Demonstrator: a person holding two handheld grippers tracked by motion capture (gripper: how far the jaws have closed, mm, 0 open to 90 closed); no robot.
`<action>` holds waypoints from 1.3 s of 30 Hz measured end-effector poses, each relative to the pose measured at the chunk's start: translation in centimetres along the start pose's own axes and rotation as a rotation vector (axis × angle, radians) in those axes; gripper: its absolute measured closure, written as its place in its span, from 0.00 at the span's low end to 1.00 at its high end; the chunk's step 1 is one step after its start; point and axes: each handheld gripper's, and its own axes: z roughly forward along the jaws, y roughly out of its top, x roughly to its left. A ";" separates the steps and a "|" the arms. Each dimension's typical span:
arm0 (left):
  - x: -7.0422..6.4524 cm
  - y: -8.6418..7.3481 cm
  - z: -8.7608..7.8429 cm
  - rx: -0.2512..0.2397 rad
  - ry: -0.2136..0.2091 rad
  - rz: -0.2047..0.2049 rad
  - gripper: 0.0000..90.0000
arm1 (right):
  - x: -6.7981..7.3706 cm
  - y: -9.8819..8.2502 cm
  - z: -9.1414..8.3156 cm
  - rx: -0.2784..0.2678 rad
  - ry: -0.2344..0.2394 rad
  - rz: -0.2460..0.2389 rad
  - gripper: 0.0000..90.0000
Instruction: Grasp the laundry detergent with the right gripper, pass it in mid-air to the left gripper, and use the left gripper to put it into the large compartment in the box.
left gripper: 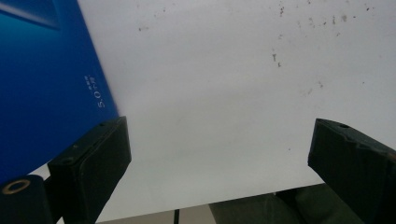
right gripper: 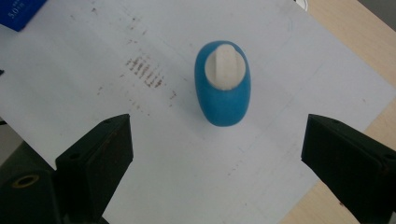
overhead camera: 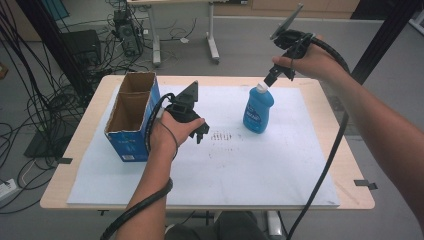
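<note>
Open sheet (overhead camera: 250, 170) separates box (overhead camera: 131, 115) and bottle (overhead camera: 258, 109).

Blue bottle (overhead camera: 258, 114) with a white cap (overhead camera: 260, 87) at the right. Blue box (overhead camera: 131, 117) at the left, brown inside, white print on its side. White sheet (overhead camera: 240, 170), speckled with brown marks, on the pale wood tabletop (overhead camera: 357, 165). Both claws black.

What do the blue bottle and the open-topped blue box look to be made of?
Blue bottle: likely moulded plastic, smooth with a slight sheen, rounded seamless body; its white cap looks like matte plastic too. Blue box: cardboard, judging by the raw brown inside walls and thin folded edges; the outside is printed blue with a faint gloss.
</note>
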 end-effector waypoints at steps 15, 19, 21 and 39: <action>0.9 -0.1 0.1 0.006 0.014 -0.023 0.07 | -3.1 -4.1 1.9 -0.016 0.007 -0.013 0.07; 0.9 0.0 0.2 0.006 0.014 -0.025 0.07 | -3.4 -5.1 2.6 -0.036 0.020 -0.023 0.06; 0.9 0.0 0.3 0.007 0.015 -0.017 0.07 | -3.5 -5.4 2.8 -0.046 0.021 -0.029 0.06; 1.4 -0.2 0.7 0.010 0.018 -0.019 0.07 | -3.4 -7.5 7.5 -0.164 0.038 -0.074 0.05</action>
